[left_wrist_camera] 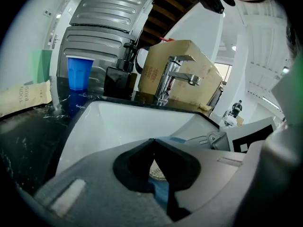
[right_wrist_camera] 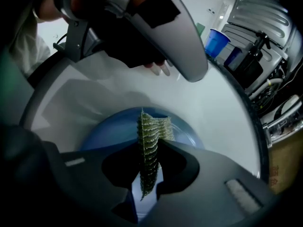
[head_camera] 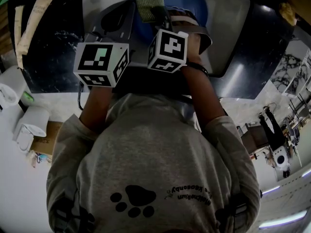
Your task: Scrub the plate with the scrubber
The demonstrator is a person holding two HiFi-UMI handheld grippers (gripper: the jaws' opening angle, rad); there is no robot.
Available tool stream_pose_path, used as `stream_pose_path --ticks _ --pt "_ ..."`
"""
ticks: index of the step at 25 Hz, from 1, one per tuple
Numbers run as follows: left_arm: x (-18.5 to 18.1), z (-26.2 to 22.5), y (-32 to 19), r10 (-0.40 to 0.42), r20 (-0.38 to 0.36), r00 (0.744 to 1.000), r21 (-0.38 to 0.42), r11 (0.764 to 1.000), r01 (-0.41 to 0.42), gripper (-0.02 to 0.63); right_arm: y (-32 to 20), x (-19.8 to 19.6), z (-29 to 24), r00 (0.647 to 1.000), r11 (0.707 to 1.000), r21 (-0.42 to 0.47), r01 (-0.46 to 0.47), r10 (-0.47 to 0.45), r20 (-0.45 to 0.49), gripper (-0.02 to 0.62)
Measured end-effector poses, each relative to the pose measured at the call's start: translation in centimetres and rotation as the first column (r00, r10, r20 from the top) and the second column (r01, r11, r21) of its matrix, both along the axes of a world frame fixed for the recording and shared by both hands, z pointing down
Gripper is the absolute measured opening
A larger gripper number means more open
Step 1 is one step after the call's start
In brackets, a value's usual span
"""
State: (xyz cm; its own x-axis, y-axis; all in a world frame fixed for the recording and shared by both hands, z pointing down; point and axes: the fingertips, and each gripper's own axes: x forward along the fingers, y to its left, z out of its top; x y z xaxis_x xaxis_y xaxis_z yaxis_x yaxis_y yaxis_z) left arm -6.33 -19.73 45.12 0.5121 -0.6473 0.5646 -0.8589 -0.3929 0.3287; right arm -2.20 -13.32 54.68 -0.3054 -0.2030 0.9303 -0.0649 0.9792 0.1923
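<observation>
Scrubber (right_wrist_camera: 150,145): coarse woven mesh, rough, with a faint metallic glint. Plate (right_wrist_camera: 109,131): smooth blue, slight sheen (plastic or glazed, cannot tell). Sink (left_wrist_camera: 123,122): smooth white, satin. Faucet (left_wrist_camera: 173,77): polished chrome metal. Surface (head_camera: 48,62): glossy black, veined like stone. Box (left_wrist_camera: 189,56): matt brown cardboard. Left tongs (left_wrist_camera: 152,145) and right tongs (right_wrist_camera: 149,162): matt grey plastic.

plate (head_camera: 194,1) in sink (head_camera: 233,25), scrubber (head_camera: 149,8) over plate, faucet (left_wrist_camera: 177,77) behind sink

Sink walls (right_wrist_camera: 225,109) crowd the plate (right_wrist_camera: 112,126); faucet (left_wrist_camera: 173,77) probably clear behind.
</observation>
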Motion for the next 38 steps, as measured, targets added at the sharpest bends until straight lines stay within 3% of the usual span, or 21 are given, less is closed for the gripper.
stream_pose_path --ticks 16,22,32,38 --pt "0.0 -1.3 0.7 -0.010 0.002 1.000 0.020 1.000 0.010 0.005 4.9 -0.7 -1.2 0.999 0.972 -0.230 0.047 -0.044 0.019 0.075" --pt "0.2 -1.8 0.9 -0.005 -0.003 1.000 0.033 0.999 0.005 0.003 6.3 -0.6 -1.8 0.999 0.947 -0.319 0.047 -0.039 0.031 0.075" --pt "0.4 -2.5 1.5 -0.003 -0.015 1.000 0.046 0.999 0.004 0.003 7.8 0.1 -3.6 0.999 0.918 -0.395 0.037 -0.026 0.034 0.075" --pt "0.3 -3.0 1.4 -0.005 -0.022 1.000 0.058 0.998 0.006 0.003 8.7 0.9 -5.2 0.999 0.882 -0.472 0.015 0.009 0.048 0.074"
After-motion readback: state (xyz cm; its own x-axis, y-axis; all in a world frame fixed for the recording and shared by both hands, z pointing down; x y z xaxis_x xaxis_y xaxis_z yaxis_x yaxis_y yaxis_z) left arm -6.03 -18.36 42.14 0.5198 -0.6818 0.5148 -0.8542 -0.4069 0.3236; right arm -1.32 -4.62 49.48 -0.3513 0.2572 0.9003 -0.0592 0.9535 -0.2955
